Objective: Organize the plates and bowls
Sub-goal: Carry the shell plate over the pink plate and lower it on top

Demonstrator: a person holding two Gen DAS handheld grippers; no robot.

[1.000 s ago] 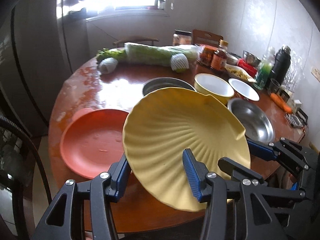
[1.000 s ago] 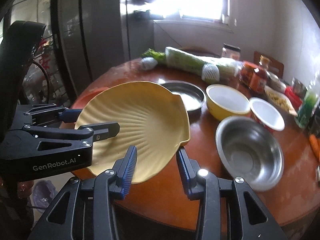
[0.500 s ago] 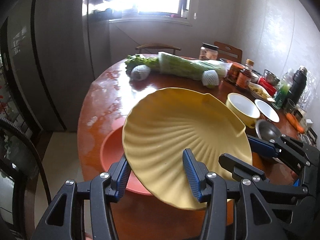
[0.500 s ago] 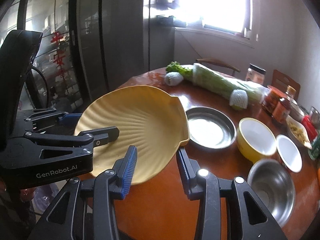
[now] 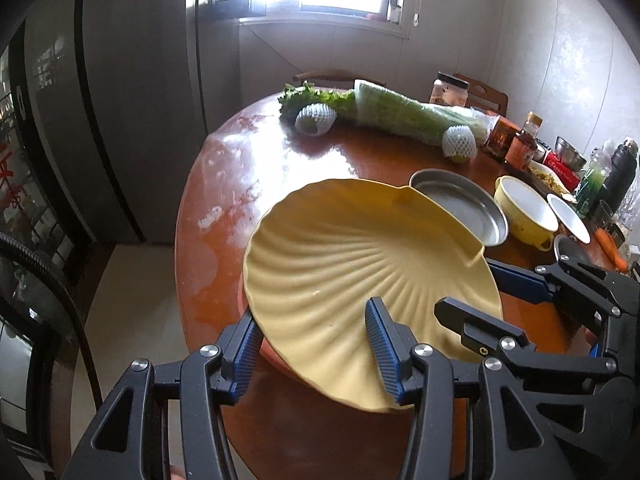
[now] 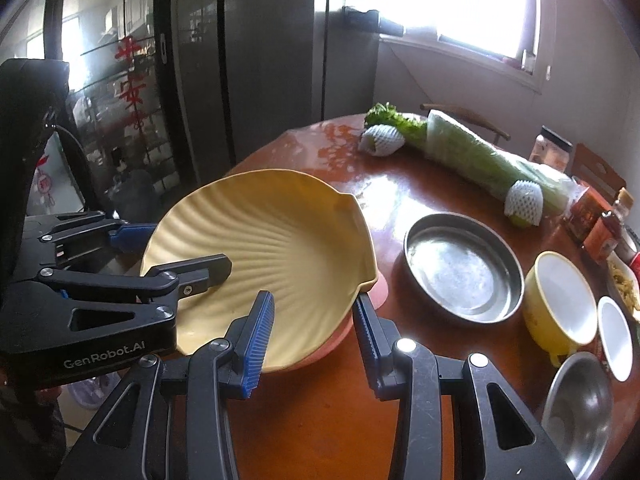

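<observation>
A yellow shell-shaped plate (image 5: 360, 264) is held by both grippers just above an orange-red plate (image 6: 378, 292), which shows only as a sliver under it. My left gripper (image 5: 314, 354) is shut on the plate's near rim, one finger above and one below. My right gripper (image 6: 314, 332) is shut on the plate's other rim; it also shows at the right of the left wrist view (image 5: 480, 300). The yellow plate (image 6: 264, 256) is slightly tilted.
On the round wooden table (image 6: 340, 420) lie a steel pan (image 6: 462, 268), a yellow bowl (image 6: 558, 304), a small white bowl (image 6: 616, 336), a steel bowl (image 6: 580, 412), wrapped greens (image 6: 480, 160), foam-netted fruits and jars. A dark fridge (image 6: 240, 60) stands behind on the left.
Both grippers carried the yellow plate leftwards across the table and down over the orange-red plate, which is now almost covered. The bowls have shifted to the right of both views.
</observation>
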